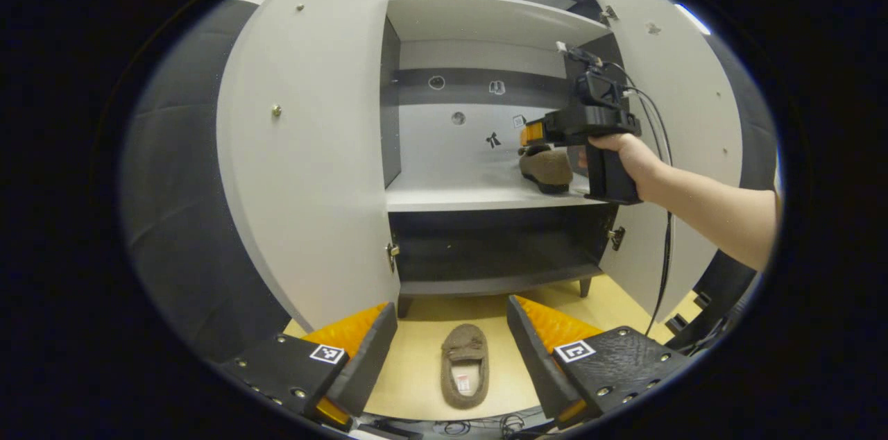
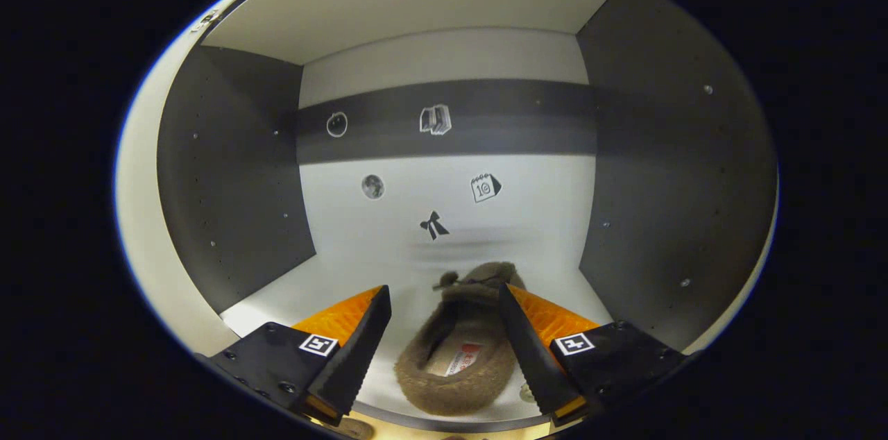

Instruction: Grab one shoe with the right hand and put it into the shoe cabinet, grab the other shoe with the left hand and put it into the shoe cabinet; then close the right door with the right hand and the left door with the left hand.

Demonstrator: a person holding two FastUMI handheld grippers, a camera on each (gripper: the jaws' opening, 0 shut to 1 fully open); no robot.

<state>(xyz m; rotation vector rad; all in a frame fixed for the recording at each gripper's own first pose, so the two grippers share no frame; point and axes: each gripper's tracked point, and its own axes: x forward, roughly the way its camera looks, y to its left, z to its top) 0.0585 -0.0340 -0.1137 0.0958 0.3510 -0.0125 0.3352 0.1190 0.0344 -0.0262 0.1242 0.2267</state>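
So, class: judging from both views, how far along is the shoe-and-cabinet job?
Done: one shoe sits on the cabinet shelf. In hand: the right gripper is open around that shoe, apparently letting go. Left: the other shoe lies on the floor below the open left gripper, and both doors stand open.

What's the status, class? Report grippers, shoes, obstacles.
Right gripper open around shelved shoe. Left gripper open above floor shoe. Both doors open.

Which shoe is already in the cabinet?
The brown slipper on the cabinet's middle shelf, between the open right gripper. The other slipper lies on the floor.
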